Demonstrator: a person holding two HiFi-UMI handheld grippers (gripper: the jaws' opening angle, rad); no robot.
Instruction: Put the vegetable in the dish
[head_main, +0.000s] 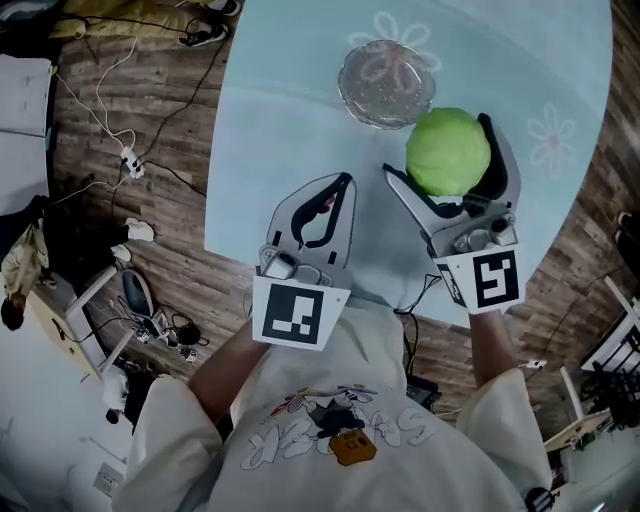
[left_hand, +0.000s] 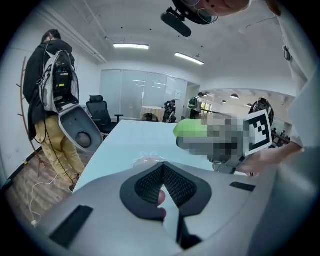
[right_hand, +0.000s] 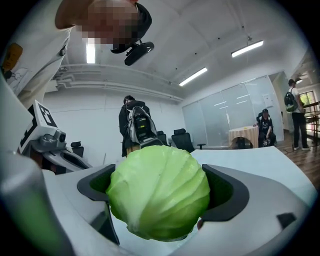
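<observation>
Grips the round green cabbage (head_main: 448, 152) in the right tool (head_main: 437, 145), jaws wide around it, over the light blue desk (head_main: 290, 130), just beside the clear dish (head_main: 350, 95). Holds the left tool (head_main: 340, 182) pinched shut, nothing in it. Shows black-and-white square marks on both tools. Shirt print too blurry to read. Wires (head_main: 127, 158) on the wood floor (head_main: 170, 90).

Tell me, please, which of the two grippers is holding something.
The right gripper: its jaws are clamped around the green cabbage, while the left gripper has its jaws together with nothing between them.
</observation>
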